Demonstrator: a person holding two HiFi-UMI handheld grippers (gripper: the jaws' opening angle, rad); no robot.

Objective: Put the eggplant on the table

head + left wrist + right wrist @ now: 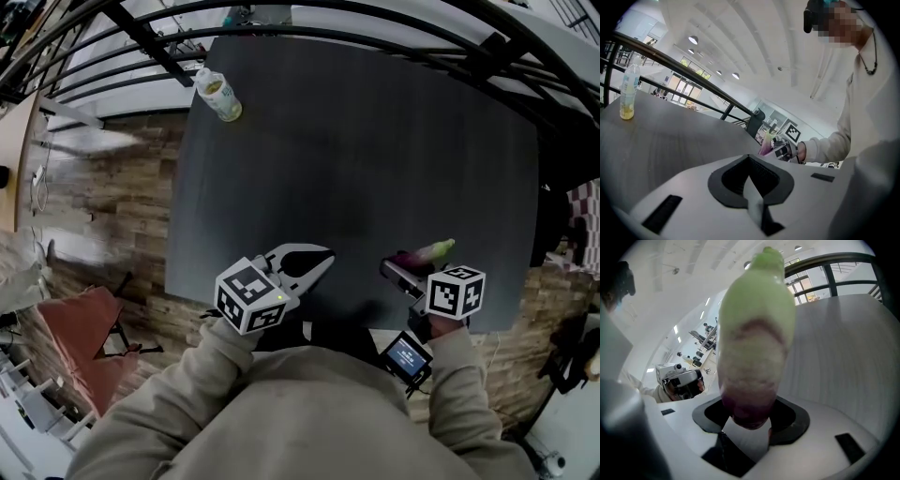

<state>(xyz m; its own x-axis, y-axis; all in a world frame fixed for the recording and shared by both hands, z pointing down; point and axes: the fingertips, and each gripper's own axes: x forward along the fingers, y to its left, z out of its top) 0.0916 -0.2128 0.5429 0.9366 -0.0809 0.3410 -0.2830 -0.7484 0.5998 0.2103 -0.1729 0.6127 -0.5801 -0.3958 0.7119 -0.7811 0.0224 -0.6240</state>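
Note:
The eggplant (pixel 424 253) is purple at its base and pale green at its tip. My right gripper (pixel 398 270) is shut on the purple end and holds it over the near right part of the dark table (pixel 375 141). In the right gripper view the eggplant (pixel 754 348) stands up out of the right gripper (pixel 750 423) and fills the middle. My left gripper (pixel 319 262) is over the table's front edge, shut and with nothing in it. The left gripper view looks past the left gripper (pixel 750 187) to the eggplant (pixel 766 145) in the right gripper (pixel 785 151).
A plastic bottle (pixel 217 95) with yellowish liquid stands at the table's far left corner, also in the left gripper view as the bottle (pixel 628 91). A black metal railing (pixel 375 19) curves round the far side. A reddish chair (pixel 80 328) stands on the brick floor at left.

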